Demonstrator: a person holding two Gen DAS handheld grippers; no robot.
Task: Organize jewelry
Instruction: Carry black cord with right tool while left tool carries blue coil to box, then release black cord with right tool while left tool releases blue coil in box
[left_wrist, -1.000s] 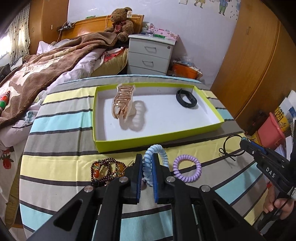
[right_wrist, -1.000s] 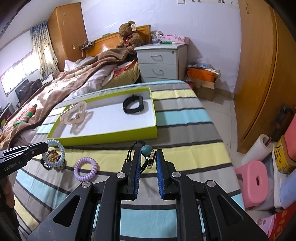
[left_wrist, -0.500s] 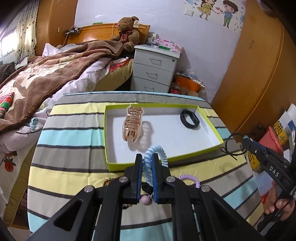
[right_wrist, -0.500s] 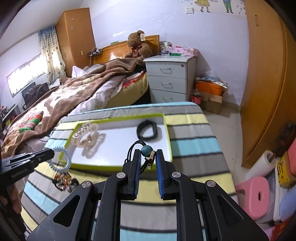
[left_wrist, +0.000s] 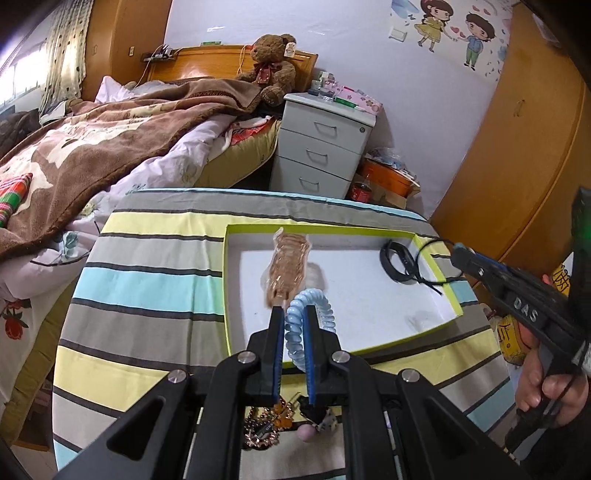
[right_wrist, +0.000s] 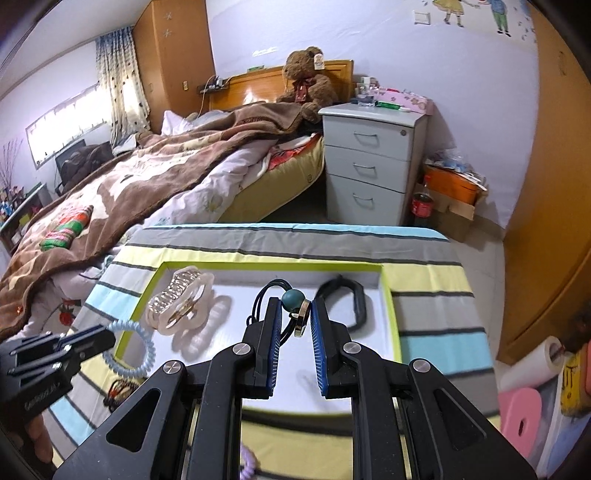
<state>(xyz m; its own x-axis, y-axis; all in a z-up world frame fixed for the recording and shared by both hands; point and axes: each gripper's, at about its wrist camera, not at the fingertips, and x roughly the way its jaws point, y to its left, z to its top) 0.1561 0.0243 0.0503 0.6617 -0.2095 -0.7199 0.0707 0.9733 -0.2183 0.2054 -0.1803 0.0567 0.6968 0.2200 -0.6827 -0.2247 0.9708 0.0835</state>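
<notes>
Two hand-held grippers clenched: "DAS"-marked right (right_wrist: 293, 325) grasping black cord (right_wrist: 266, 295), left (left_wrist: 294, 332) blue coil (left_wrist: 308, 325).

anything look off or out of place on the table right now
Nothing is spilled or damaged. The hair clip and black band lie in the green-edged tray. The beaded bracelets are on the striped cloth, outside the tray. The left claw grips the blue coil tie; the right claw grips the black cord with a teal bead.
</notes>
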